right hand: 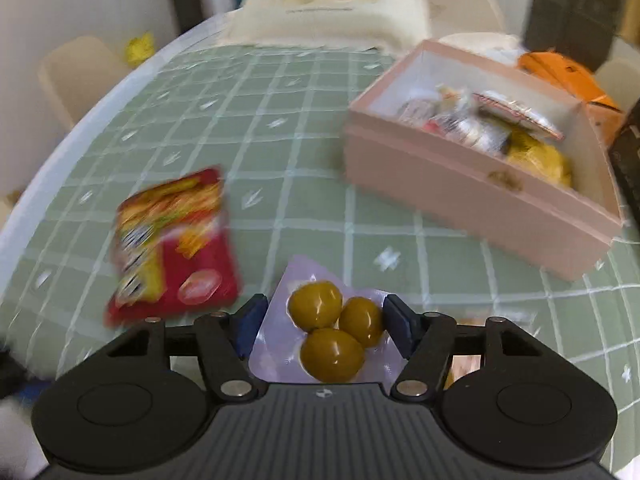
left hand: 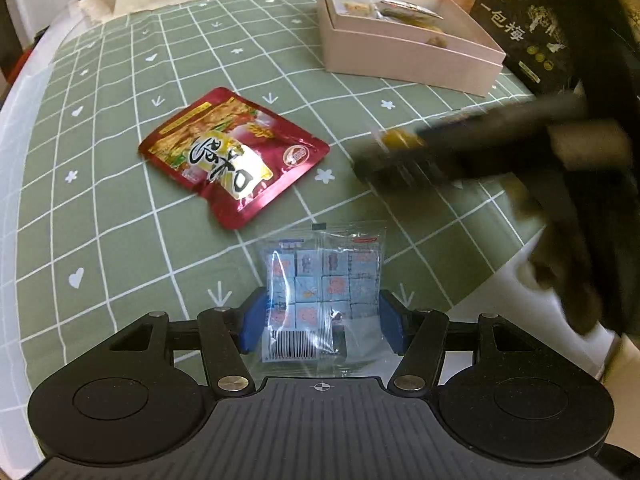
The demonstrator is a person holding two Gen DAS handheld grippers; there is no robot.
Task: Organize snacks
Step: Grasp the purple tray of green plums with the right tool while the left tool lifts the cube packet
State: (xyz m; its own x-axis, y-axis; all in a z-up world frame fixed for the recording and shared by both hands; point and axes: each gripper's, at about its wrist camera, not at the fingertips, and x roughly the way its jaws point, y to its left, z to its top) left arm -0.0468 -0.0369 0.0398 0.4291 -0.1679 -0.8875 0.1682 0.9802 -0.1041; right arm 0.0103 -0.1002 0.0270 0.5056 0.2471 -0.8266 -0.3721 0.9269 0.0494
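In the left wrist view my left gripper [left hand: 322,324] is shut on a clear packet of small blue cubes [left hand: 320,276], with a blue pad pressing each side. A red foil snack pouch [left hand: 234,156] lies flat on the green checked cloth just beyond. In the right wrist view my right gripper [right hand: 324,326] is shut on a pale lilac packet of three olive-green fruits [right hand: 332,332], which stays sharp while the table blurs. The red pouch [right hand: 172,244] shows to its left. An open pink box [right hand: 460,192] holding several snacks stands at the right, and also far right [left hand: 400,56].
The blurred right gripper [left hand: 384,152] and a dark sleeve [left hand: 580,200] cross the right side over the table. A black bag [left hand: 524,28] and an orange carton [right hand: 568,72] stand behind the box. A cream cushion [right hand: 328,8] sits at the far edge. The white table rim [left hand: 24,92] curves along the left.
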